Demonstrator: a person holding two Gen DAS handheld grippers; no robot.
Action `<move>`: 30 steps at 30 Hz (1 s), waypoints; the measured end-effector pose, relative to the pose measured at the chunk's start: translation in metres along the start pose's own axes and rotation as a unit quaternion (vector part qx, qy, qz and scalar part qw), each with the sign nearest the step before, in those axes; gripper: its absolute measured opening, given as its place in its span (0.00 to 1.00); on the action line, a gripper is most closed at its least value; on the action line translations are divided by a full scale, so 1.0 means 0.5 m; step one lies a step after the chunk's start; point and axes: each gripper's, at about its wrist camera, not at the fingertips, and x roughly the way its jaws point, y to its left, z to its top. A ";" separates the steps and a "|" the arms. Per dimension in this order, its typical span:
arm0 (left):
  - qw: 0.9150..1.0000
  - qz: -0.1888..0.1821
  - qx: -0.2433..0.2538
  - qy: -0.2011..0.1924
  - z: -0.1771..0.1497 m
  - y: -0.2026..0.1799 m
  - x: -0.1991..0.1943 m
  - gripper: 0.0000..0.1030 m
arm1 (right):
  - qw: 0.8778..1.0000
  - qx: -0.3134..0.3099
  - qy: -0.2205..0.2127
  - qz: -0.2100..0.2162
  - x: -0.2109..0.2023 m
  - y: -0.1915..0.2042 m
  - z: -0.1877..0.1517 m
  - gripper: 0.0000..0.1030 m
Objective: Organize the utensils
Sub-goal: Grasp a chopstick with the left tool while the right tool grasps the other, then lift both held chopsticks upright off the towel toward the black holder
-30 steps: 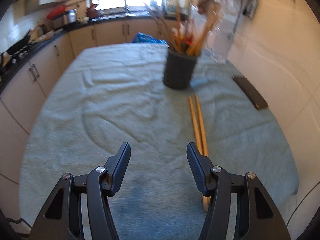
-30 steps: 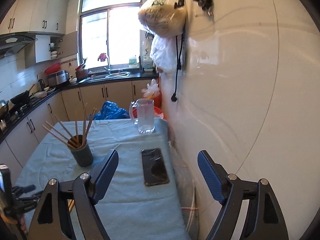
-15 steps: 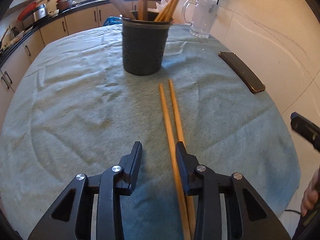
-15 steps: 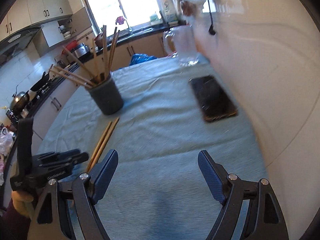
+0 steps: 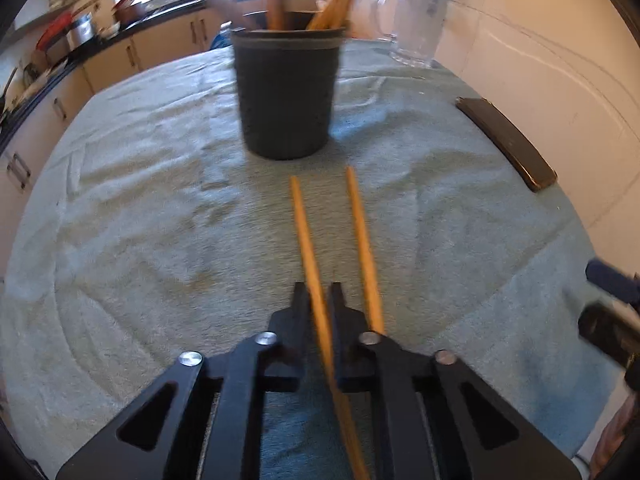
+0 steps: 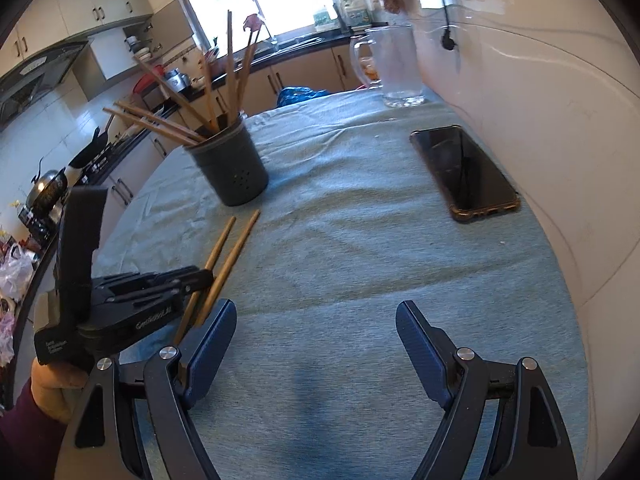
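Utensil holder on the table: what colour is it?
Dark grey utensil holder, with small holes low on its side; right wrist view shows it best.

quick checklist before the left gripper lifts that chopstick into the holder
1. Left gripper shut on one orange wooden chopstick: ok.
2. Second orange chopstick outside the jaws, lying on the grey-green tablecloth: ok.
3. Dark grey round utensil holder upright straight ahead: ok.
4. Room in holder among its sticks: cannot tell.
5. Right gripper open, off to the side: ok.
6. Grip firm: cannot tell.
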 end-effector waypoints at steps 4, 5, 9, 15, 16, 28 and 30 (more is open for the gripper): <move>0.999 -0.014 -0.050 0.016 -0.020 0.063 -0.022 0.07 | 0.999 -0.029 0.017 0.005 0.022 0.045 0.001 0.83; 0.998 -0.014 -0.061 0.017 -0.029 0.078 -0.028 0.07 | 0.999 -0.034 0.022 0.006 0.027 0.053 0.001 0.83; 0.993 -0.032 -0.113 0.016 -0.069 0.144 -0.056 0.07 | 0.997 -0.059 0.046 0.008 0.074 0.105 0.005 0.79; 0.988 -0.058 -0.142 0.007 -0.089 0.178 -0.066 0.07 | 0.992 -0.083 0.092 0.014 0.169 0.179 0.018 0.57; 0.988 -0.059 -0.142 0.006 -0.089 0.177 -0.065 0.07 | 0.992 -0.088 0.095 0.007 0.180 0.190 0.019 0.56; 0.986 -0.085 -0.145 0.019 -0.107 0.189 -0.075 0.07 | 0.984 -0.118 0.130 -0.037 0.159 0.182 -0.014 0.13; 0.986 -0.088 -0.142 0.026 -0.102 0.189 -0.073 0.07 | 0.983 -0.115 0.137 -0.037 0.145 0.170 -0.022 0.32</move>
